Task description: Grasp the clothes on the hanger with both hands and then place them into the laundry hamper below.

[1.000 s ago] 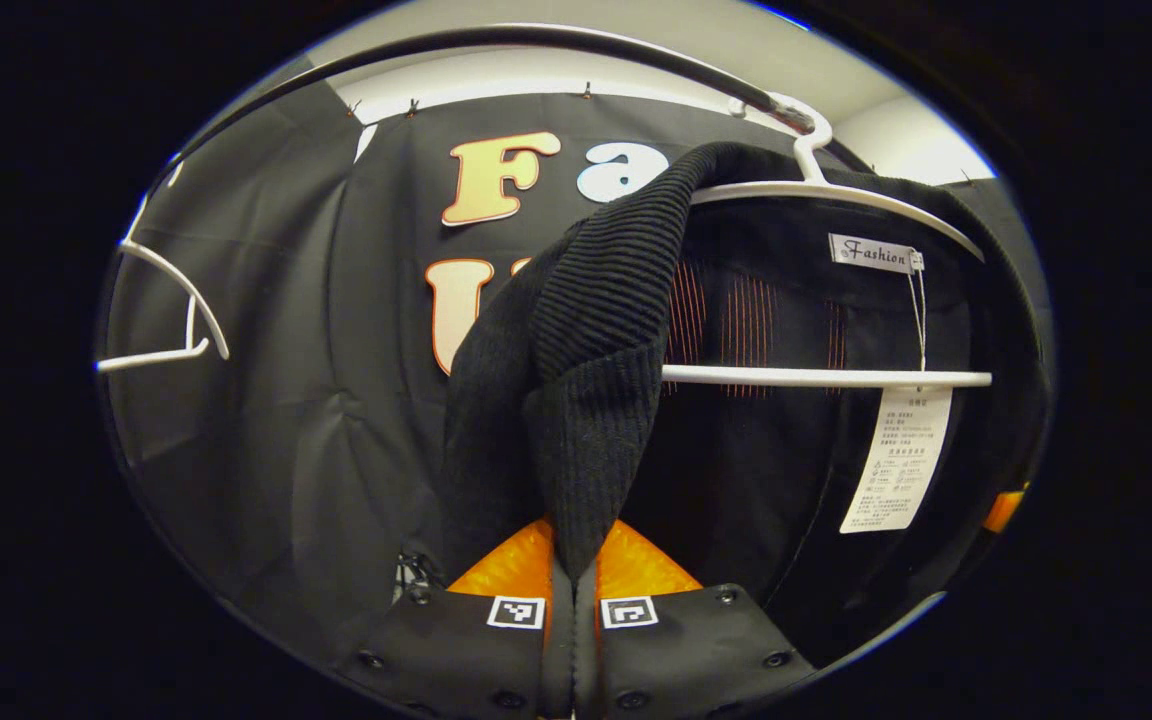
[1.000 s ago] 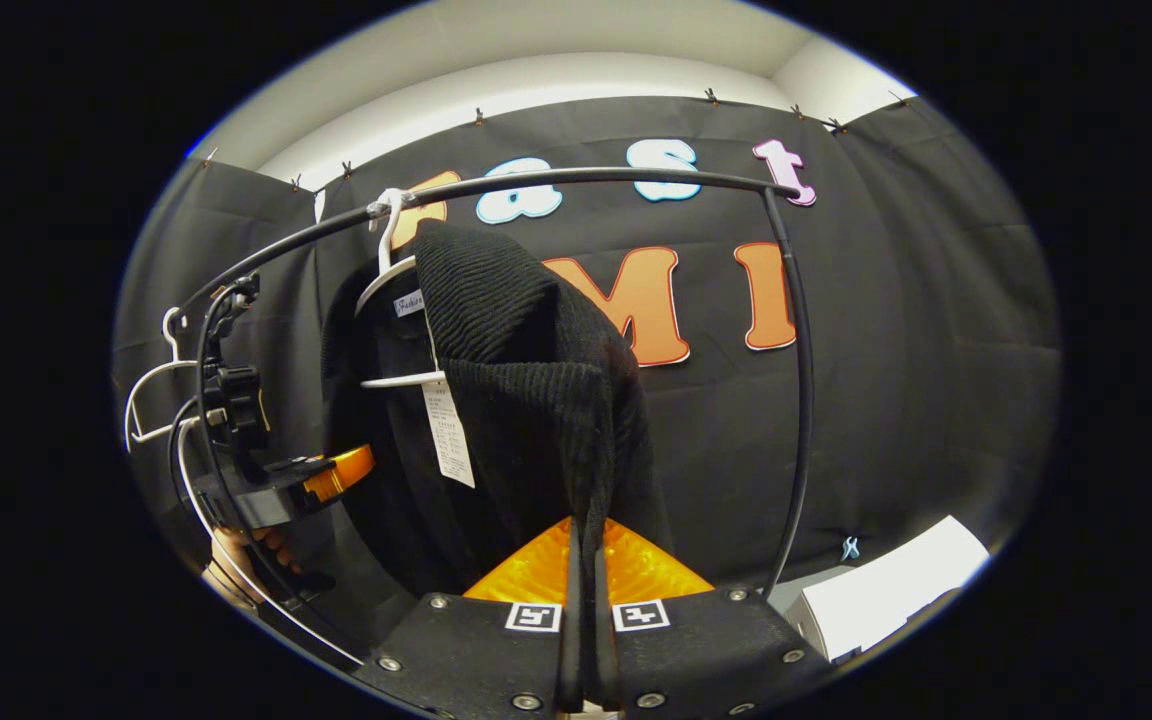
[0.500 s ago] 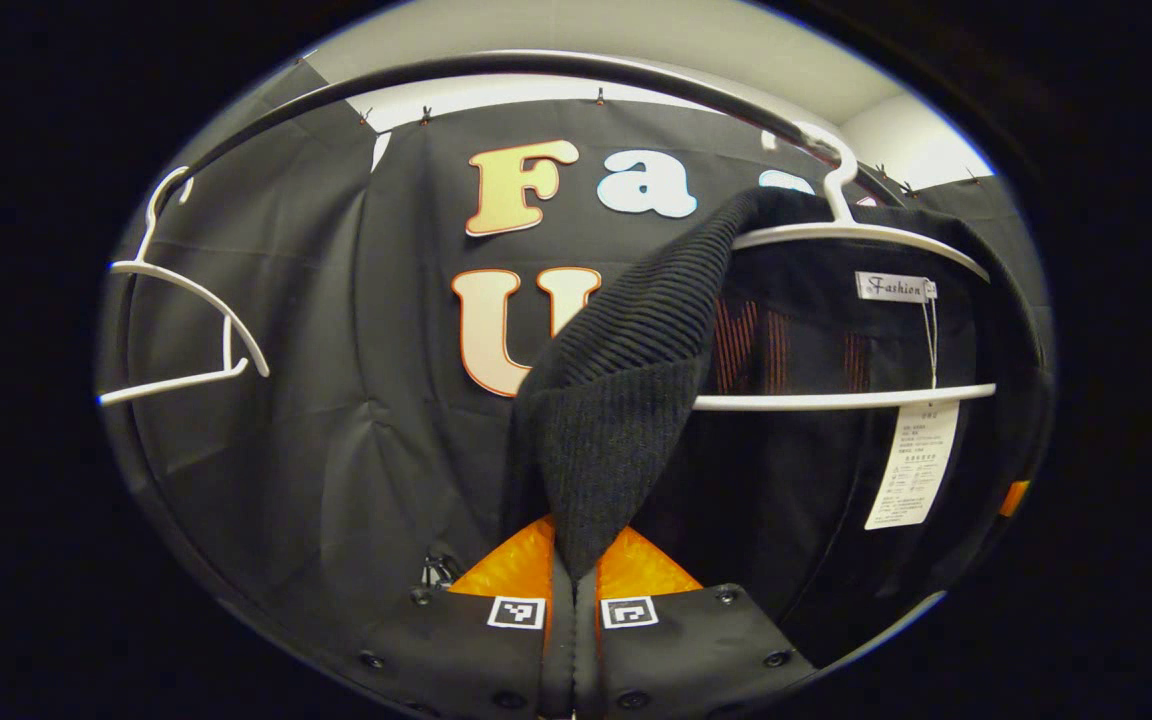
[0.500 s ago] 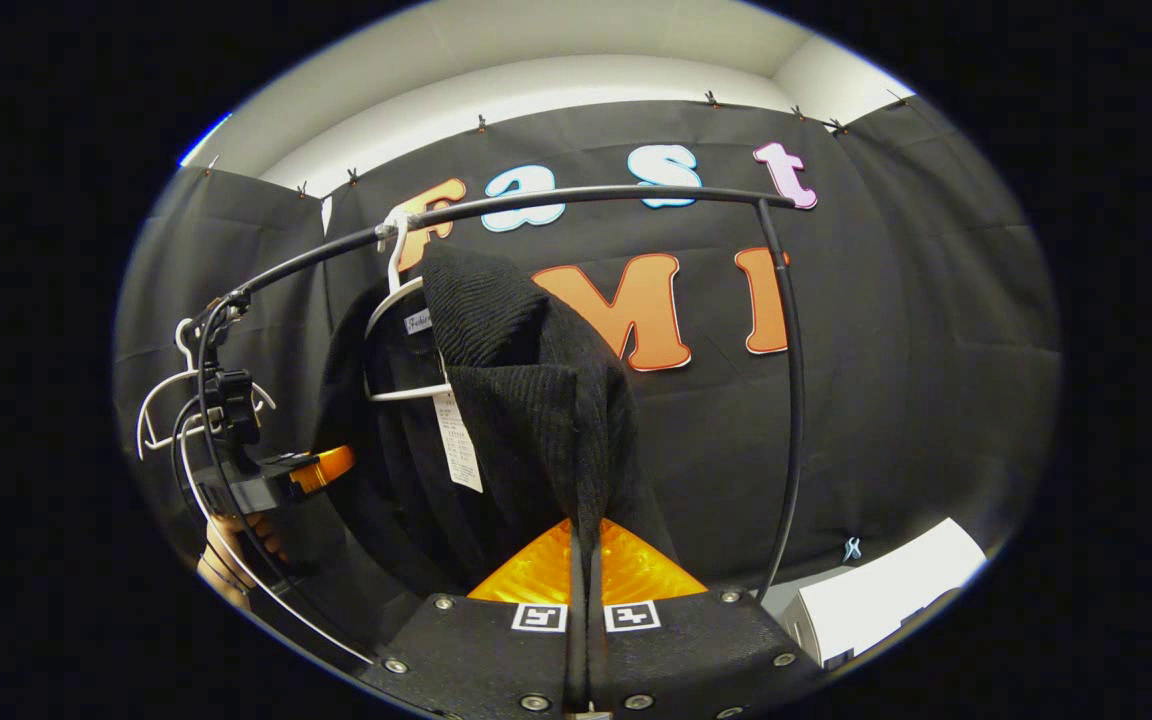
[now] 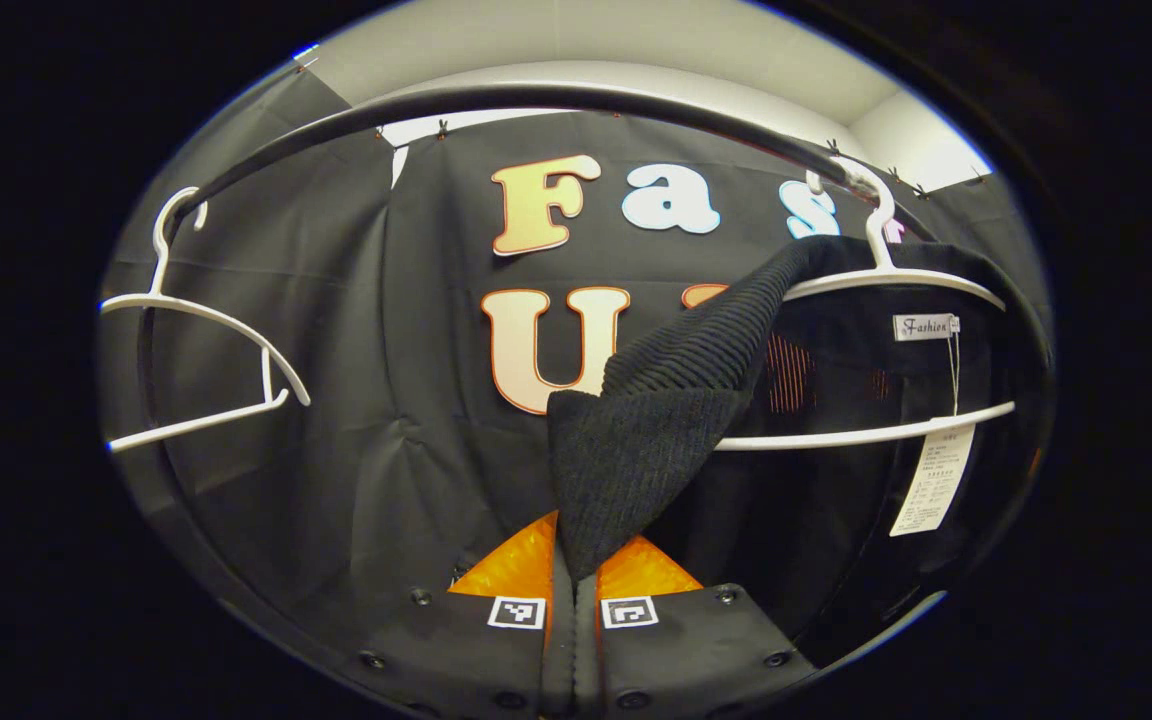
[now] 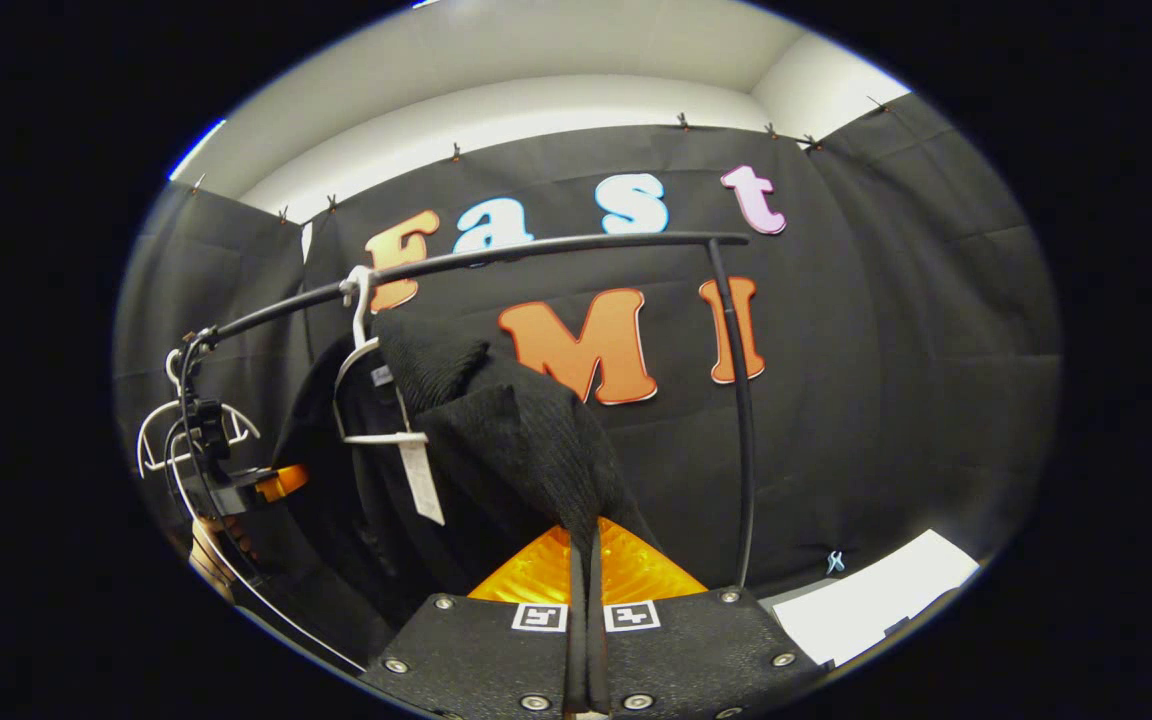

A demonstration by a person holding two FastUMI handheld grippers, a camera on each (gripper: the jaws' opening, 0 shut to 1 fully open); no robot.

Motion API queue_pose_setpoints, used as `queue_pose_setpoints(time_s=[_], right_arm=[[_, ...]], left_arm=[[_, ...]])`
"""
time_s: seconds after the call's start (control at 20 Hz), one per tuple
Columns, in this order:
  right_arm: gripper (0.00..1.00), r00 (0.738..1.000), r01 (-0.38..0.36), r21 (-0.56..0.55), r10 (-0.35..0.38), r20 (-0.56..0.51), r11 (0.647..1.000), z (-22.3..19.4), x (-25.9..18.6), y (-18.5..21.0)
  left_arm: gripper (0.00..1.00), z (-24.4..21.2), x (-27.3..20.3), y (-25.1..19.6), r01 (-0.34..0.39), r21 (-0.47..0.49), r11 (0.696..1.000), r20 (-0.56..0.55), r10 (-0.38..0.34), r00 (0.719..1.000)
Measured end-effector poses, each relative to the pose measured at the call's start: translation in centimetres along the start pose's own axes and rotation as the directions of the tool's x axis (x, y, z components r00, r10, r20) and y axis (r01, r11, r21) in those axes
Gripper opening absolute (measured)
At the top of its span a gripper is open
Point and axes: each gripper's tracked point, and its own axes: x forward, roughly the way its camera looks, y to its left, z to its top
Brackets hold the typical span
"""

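The black knit garment (image 5: 676,400) hangs on a white hanger (image 5: 886,285), and the hanger's hook sits on the black clothes rail (image 5: 556,97). One ribbed shoulder of the garment is pulled off the hanger and stretches down toward the left gripper (image 5: 574,575), whose jaws are pressed together on a fold of the knit. A white paper tag (image 5: 934,478) hangs from the collar, inside the garment, just beside the hanger's lower bar.

In the right gripper view, the other side of the garment (image 6: 526,450) is drawn away from the hanger (image 6: 361,340) down to the right gripper (image 6: 586,580), and its jaws also pinch the cloth between them. The rail (image 6: 536,250) bends down into an upright post. Farther to the left on the rail hangs a second white hanger (image 5: 206,330), bare. A white sheet-like thing (image 6: 876,600) lies low at the right; I cannot tell what it is.
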Motion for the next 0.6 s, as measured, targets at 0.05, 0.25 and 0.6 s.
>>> queue_pose_setpoints(time_s=[0.05, 0.25, 0.6], right_arm=[[0.0, 1.0, 0.006, 0.003, -0.006, 0.015, 1.0, 0.7, 0.1, -0.4], [0.0, 0.999, 0.009, 0.004, -0.009, 0.042, 1.0, 2.6, 0.3, -1.7], [0.05, 0.998, -0.003, 0.003, 0.003, 0.07, 1.0, 5.2, 2.8, -3.4]], left_arm=[[0.07, 0.2, 0.2, 0.4, -0.007, 0.005, 1.0, 0.004, 0.007, 1.0], [0.1, 1.3, 0.1, 1.2, -0.036, 0.012, 0.999, 0.018, 0.036, 0.999], [0.1, 3.1, 0.0, 2.8, -0.075, 0.027, 0.997, 0.047, 0.074, 0.996]])
